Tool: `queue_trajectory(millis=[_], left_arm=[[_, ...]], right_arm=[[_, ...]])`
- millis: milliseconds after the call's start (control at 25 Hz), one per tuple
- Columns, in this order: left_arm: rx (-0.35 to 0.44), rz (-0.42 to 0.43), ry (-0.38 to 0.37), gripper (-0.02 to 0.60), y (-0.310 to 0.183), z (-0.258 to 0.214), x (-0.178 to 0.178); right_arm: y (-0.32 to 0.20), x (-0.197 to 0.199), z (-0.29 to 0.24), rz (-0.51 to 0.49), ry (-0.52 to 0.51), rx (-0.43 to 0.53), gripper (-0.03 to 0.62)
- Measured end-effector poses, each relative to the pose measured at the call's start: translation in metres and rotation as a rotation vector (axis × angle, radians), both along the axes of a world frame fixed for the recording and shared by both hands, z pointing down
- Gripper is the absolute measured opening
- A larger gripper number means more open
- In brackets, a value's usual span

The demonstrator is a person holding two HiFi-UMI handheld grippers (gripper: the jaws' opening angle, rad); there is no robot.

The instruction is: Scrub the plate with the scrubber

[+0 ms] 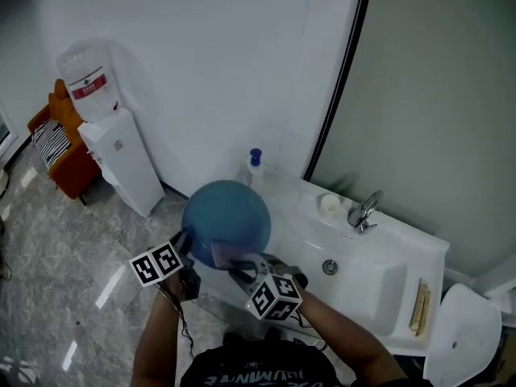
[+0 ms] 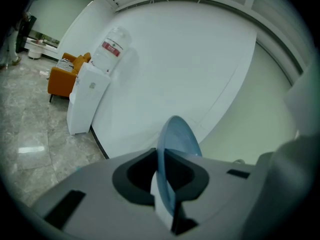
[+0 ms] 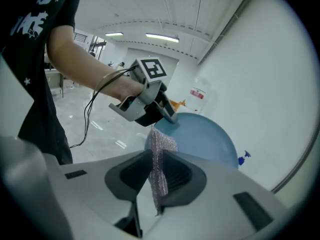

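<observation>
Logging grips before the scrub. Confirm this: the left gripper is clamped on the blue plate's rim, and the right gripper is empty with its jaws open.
Wrong on the right gripper: it is not empty. The right gripper view shows its jaws shut on the scrubber, a silvery mesh pad. The rest stands: the left gripper is clamped on the blue plate's rim.

White washbasin against the wall, grey marbled floor to its left.
Washbasin (image 1: 387, 297): chrome tap (image 1: 364, 210) on the back ledge, small white cup-like item (image 1: 329, 204) just beside it, blue-capped bottle (image 1: 255, 161) at the far left corner, pale tan strip (image 1: 420, 306) lying along the right rim, drain (image 1: 330, 267) in the bowl. Floor (image 1: 48, 256): white water dispenser (image 1: 121, 164) against the wall, orange chair (image 1: 60, 147) next to it.
</observation>
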State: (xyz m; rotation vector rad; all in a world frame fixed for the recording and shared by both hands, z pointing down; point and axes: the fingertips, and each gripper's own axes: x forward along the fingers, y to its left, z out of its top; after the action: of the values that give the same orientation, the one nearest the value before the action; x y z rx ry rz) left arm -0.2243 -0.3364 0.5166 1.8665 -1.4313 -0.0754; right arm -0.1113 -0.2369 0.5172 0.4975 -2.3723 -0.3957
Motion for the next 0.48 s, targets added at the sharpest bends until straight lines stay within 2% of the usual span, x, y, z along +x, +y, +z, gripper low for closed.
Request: queue_trajectory(millis=[160,240,320,480], left_arm=[[0.006,0.013,-0.029,0.038,0.007,0.004,0.0],[0.032,0.036,-0.09,0.038,0.01,0.002,0.003],[0.075,0.071,-0.192,0.038,0.013,-0.004,0.007],[0.161,0.137,-0.447,0.037,0.014,-0.017,0.014]], right_arm=[[-0.019,0.015,-0.029,0.044,-0.021,0.092,0.078],[-0.031,0.024,-0.046,0.065,-0.031,0.13,0.078],[-0.044,0.032,-0.066,0.082,-0.038,0.17,0.077],[-0.063,0.035,-0.105,0.096,-0.063,0.241,0.078]])
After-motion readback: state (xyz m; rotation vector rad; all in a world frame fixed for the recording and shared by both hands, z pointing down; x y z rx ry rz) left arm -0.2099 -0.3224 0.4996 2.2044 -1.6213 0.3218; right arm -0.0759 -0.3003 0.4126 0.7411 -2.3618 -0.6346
